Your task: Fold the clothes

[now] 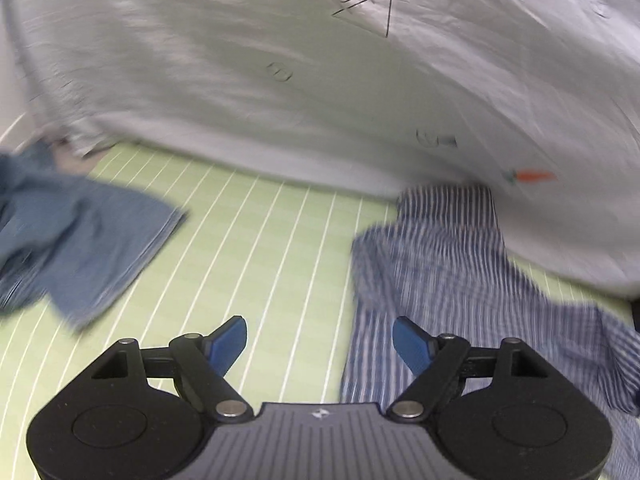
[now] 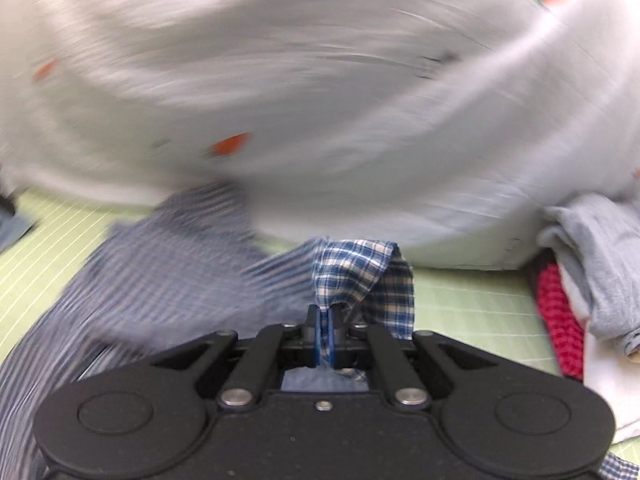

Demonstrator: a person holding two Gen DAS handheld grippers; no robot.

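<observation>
Two wrist-camera views look down on a pale green mat with white grid lines (image 1: 264, 240), both blurred by motion.

In the left wrist view, the left gripper (image 1: 320, 342) sits at the bottom centre with its blue-tipped fingers (image 1: 228, 340) spread wide apart and nothing between them; only bare mat shows in the gap. A blue-and-white striped shirt (image 1: 452, 280) lies rumpled at lower right, just beside the right-hand finger. A crumpled plain blue garment (image 1: 76, 244) lies at the left edge.

In the right wrist view, the right gripper (image 2: 325, 344) at bottom centre is clamped tight on a bunched fold of blue plaid fabric (image 2: 352, 272), which rises from the fingertips at centre frame. Whether this plaid is a lining of the striped shirt or a separate piece cannot be told. At the right edge sits a pile of other clothes (image 2: 576, 280), grey over red and white.

Risks, as a judgement: only one corner is held, so the shirt may hang twisted or drag across the mat and bunch. The loose shirt could also sweep into the pile at right and disturb it. The pinch holds little cloth and may slip.

Writing: a large white cloth with small orange carrot prints (image 1: 320, 80) fills the upper half of both views. In the left wrist view, top centre, it carries an outlined arrow holding capitals that seem to read "HERE", cut off at the frame's top, plus small circled marks too blurred to read.
</observation>
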